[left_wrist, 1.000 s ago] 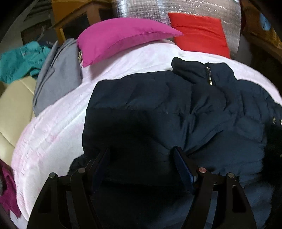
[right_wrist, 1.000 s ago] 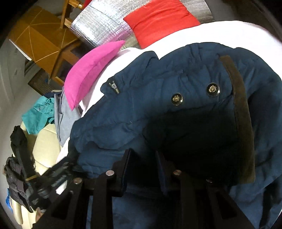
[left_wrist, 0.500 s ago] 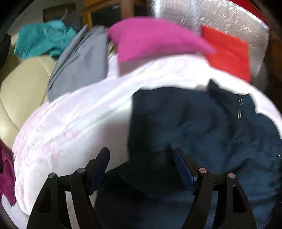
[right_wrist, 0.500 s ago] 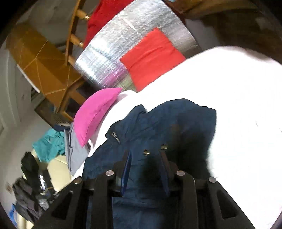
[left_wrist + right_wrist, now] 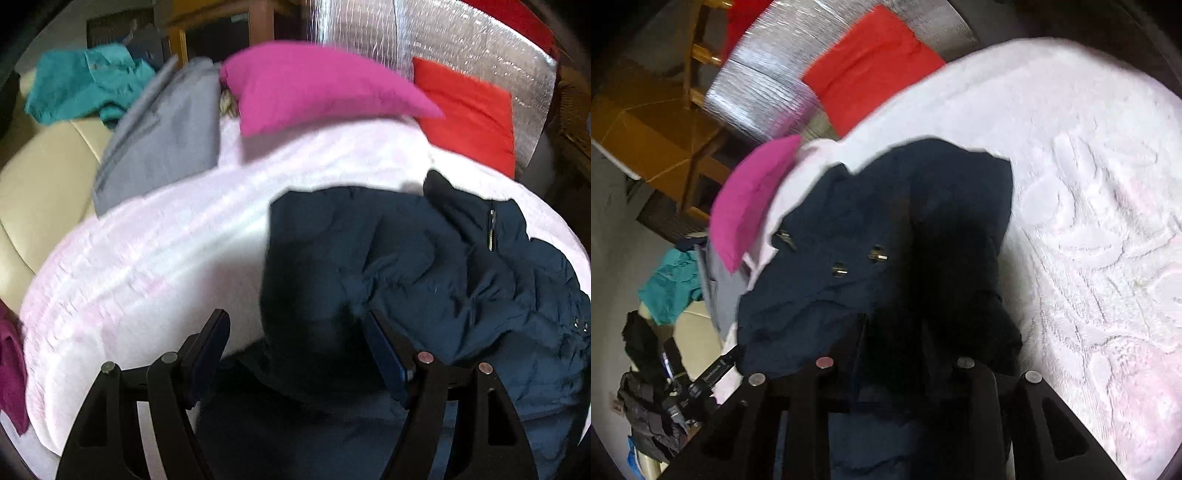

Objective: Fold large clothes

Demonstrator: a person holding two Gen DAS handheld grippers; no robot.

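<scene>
A dark navy puffer jacket (image 5: pixel 424 266) lies crumpled on a white-pink bed cover (image 5: pixel 166 266), its zip pull and snap buttons showing. My left gripper (image 5: pixel 295 332) has its jaws wide, with a thick bunch of the jacket's near edge filling the space between them. In the right wrist view the jacket (image 5: pixel 871 221) rises in a fold toward my right gripper (image 5: pixel 892 325). That gripper's narrow jaws are closing on dark fabric. Jacket cloth hides its fingertips.
A magenta pillow (image 5: pixel 314 85) and a red pillow (image 5: pixel 469 110) lean on a silver foil panel (image 5: pixel 443 37) at the bed's far end. A grey garment (image 5: pixel 162 136) and a teal one (image 5: pixel 85 85) lie at the left by a cream cushion (image 5: pixel 40 184). Bare bed cover (image 5: pixel 1089 184) spreads to the right.
Both grippers have pulled back and up with the jacket. Its left edge now sits between the left fingers, more bed cover shows, and the jacket looks smaller and bunched in the right view.
</scene>
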